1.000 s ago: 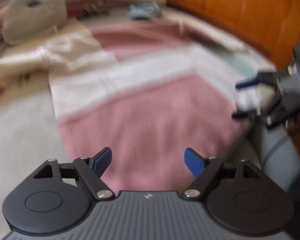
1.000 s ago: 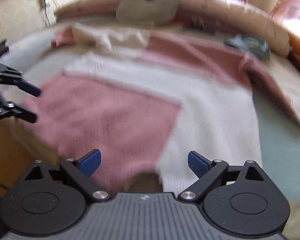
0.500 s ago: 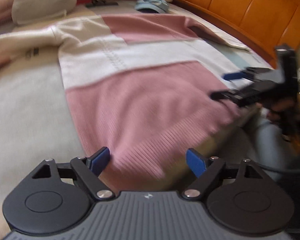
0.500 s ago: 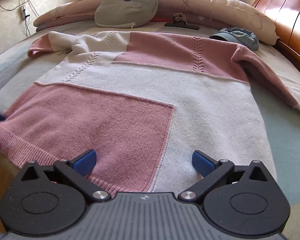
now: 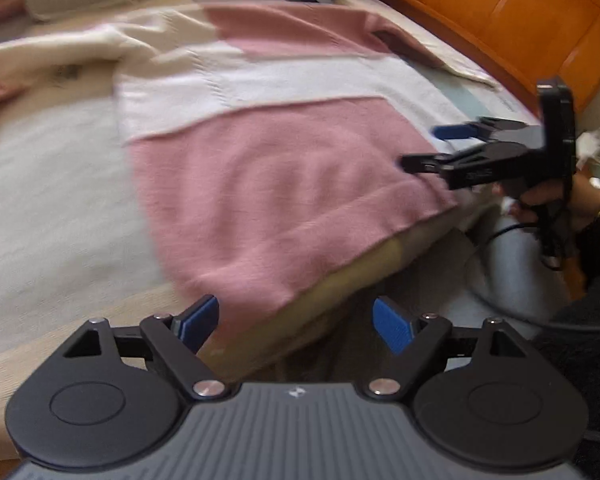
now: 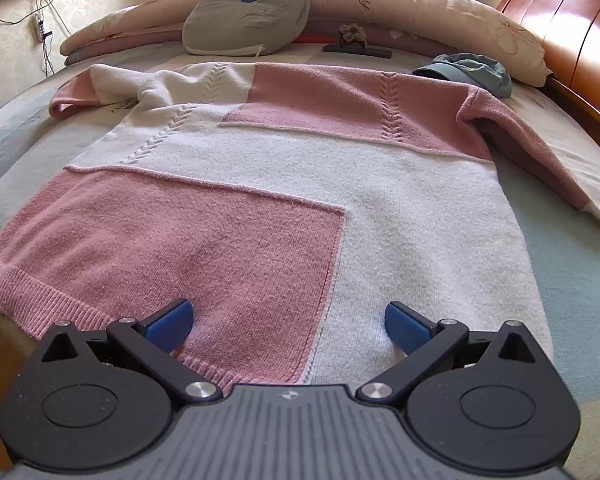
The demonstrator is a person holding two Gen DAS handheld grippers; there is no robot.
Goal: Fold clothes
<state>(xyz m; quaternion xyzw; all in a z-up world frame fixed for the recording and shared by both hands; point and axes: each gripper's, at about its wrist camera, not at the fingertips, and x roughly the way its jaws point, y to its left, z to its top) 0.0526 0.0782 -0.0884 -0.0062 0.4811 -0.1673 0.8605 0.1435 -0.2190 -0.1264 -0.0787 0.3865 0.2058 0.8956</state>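
I see the pink and white sweater (image 6: 284,184) lying spread flat on the bed (image 6: 572,264), its ribbed hem toward me at the near edge of the mattress and its sleeves out to either side at the far end. My right gripper (image 6: 288,326) sits low over that hem, right where the pink panel meets the white one; its jaws have just been opening and now stand wide apart, the knit lying between the blue fingertips (image 6: 404,326) without being pinched. My left gripper (image 5: 296,322) hangs at the pink corner of the hem, over the bed's edge, with its jaws also parted and gripping nothing; the corner of the sweater lies just ahead of its left fingertip. From the left wrist view, which is somewhat blurred, I can see the right gripper from the side, held in a hand (image 5: 548,200) further along the hem. Beyond the sweater a grey cushion (image 6: 248,16) leans on a rolled quilt (image 6: 440,12), a blue cap (image 6: 468,72) rests near the right sleeve, and the orange wooden bed frame (image 6: 572,28) runs along the right side.
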